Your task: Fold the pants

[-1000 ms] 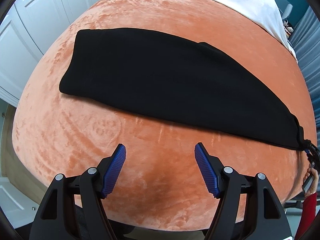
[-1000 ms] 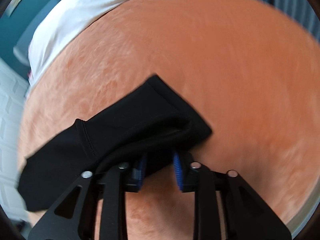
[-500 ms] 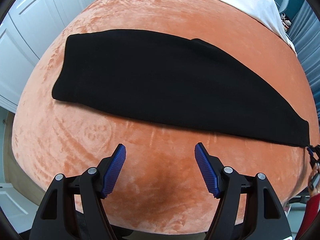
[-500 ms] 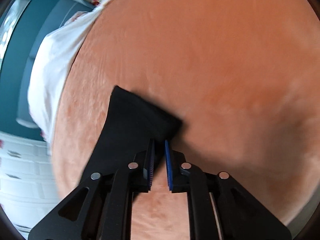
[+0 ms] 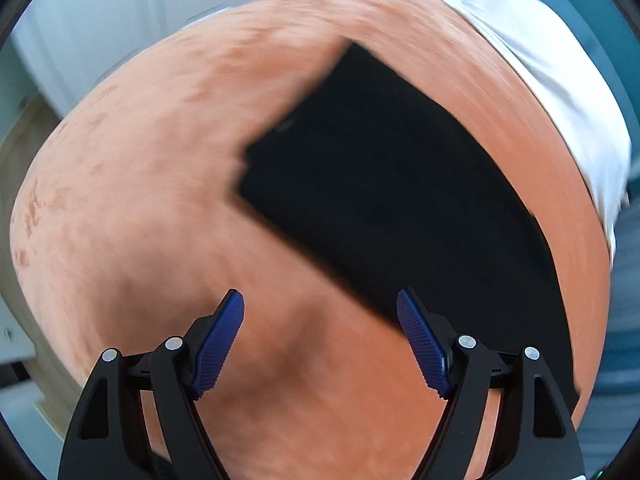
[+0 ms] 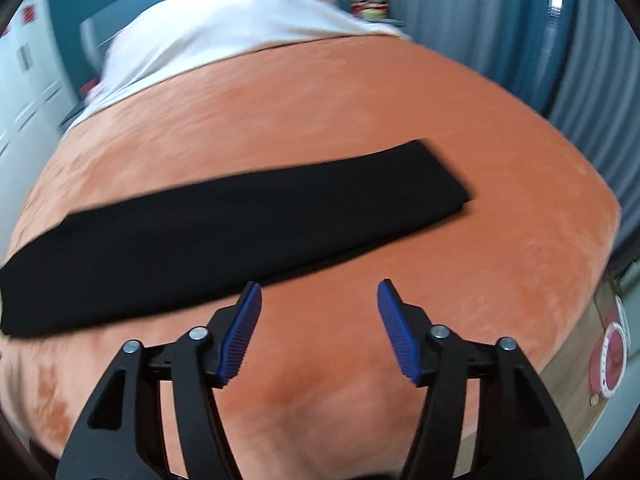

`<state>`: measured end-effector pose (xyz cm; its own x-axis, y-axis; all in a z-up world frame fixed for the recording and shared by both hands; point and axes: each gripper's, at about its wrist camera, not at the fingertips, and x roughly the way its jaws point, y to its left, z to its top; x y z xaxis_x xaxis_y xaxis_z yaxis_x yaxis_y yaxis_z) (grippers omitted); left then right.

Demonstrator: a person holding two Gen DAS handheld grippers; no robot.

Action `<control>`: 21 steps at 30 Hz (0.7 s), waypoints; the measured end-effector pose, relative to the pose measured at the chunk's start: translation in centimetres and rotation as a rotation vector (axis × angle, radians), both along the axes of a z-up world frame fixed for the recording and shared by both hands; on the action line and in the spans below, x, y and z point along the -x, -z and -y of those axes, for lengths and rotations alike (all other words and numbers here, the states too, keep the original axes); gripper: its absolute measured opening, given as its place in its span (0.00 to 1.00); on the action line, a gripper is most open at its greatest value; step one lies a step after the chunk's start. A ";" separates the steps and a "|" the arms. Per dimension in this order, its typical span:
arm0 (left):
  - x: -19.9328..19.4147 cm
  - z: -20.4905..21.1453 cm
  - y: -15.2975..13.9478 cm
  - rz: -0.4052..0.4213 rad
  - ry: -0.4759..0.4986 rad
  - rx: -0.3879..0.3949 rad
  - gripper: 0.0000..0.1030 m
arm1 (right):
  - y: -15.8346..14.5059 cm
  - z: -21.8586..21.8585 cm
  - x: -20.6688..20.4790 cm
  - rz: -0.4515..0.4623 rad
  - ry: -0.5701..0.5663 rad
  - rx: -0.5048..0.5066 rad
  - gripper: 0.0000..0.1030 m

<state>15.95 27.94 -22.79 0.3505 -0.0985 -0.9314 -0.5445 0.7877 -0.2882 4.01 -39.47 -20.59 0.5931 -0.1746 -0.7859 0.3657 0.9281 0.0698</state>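
Note:
The black pants [image 6: 240,224] lie flat as one long folded strip on the orange blanket [image 6: 360,112]. In the left wrist view the pants [image 5: 392,184] run from the upper middle down to the right, blurred by motion. My left gripper [image 5: 320,340] is open and empty, its right finger at the pants' near edge. My right gripper [image 6: 318,328] is open and empty, just in front of the strip's near edge, toward its right end.
A white sheet [image 6: 224,36] covers the far end of the bed [image 5: 560,92]. White cupboard doors [image 5: 120,20] stand to the left. Blue curtains [image 6: 540,40] hang at the right. A red round object [image 6: 612,356] sits on the wooden floor beside the bed.
My right gripper let go of the pants' end, opened and pulled back. My left gripper swung round toward the pants' edge; its view is now blurred.

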 end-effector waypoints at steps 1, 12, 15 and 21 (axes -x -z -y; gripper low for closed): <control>-0.3 -1.1 0.7 -0.005 -0.027 0.026 0.74 | 0.0 -2.1 -0.2 -0.009 -0.033 -0.009 0.58; -7.6 -4.4 -0.9 0.088 0.085 -0.063 0.09 | -0.7 -14.0 -3.2 -0.071 -0.229 0.033 0.62; -8.5 -5.5 -2.7 0.137 0.104 -0.101 0.10 | -1.6 -15.9 -3.1 -0.058 -0.244 0.087 0.67; -8.8 -3.6 0.9 0.016 0.189 -0.345 0.21 | -0.7 -16.3 -2.4 -0.088 -0.236 0.077 0.72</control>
